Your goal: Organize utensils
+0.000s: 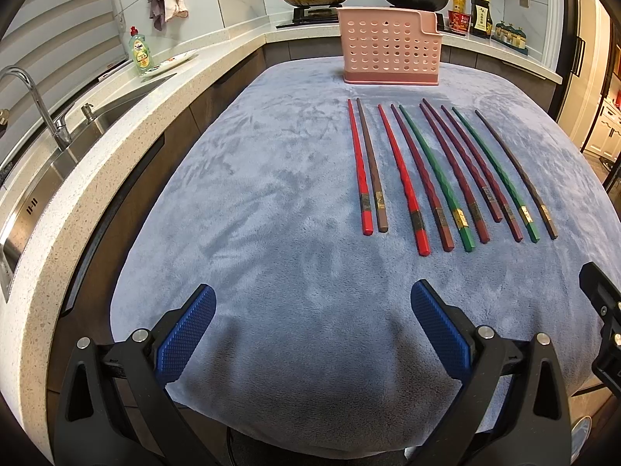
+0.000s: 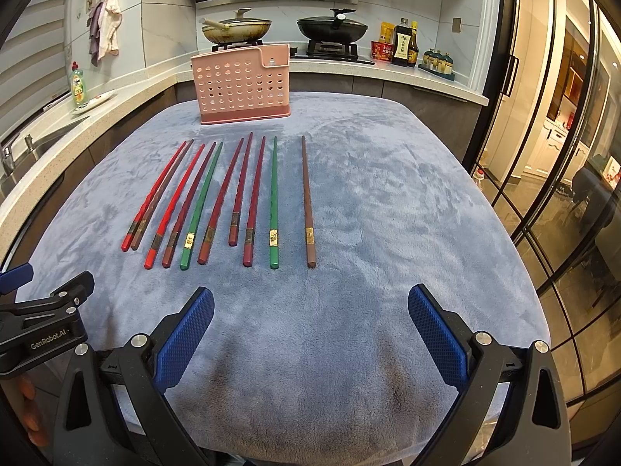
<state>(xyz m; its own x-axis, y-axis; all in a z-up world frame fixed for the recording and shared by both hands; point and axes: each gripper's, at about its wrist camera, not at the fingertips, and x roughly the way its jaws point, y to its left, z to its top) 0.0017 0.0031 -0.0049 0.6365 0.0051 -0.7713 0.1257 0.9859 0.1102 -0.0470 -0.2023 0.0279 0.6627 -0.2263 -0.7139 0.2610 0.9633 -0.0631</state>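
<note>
Several chopsticks, red (image 1: 359, 171) (image 2: 153, 198), green (image 1: 434, 174) (image 2: 273, 202), maroon (image 1: 458, 171) and brown (image 2: 307, 202), lie side by side on a blue-grey cloth (image 1: 271, 194) (image 2: 388, 202). A pink perforated utensil holder (image 1: 388, 48) (image 2: 242, 85) stands upright behind them at the cloth's far edge. My left gripper (image 1: 312, 310) is open and empty over the near cloth, left of the chopsticks. My right gripper (image 2: 310, 310) is open and empty, just short of the chopsticks' thick ends. The left gripper's body (image 2: 42, 322) shows at the right view's left edge.
A counter with a sink and tap (image 1: 35, 93), a green soap bottle (image 1: 140, 52) and a plate runs along the left. Behind the holder are a stove with two pans (image 2: 236, 29) and sauce bottles (image 2: 403, 44). Glass doors (image 2: 543, 155) stand on the right.
</note>
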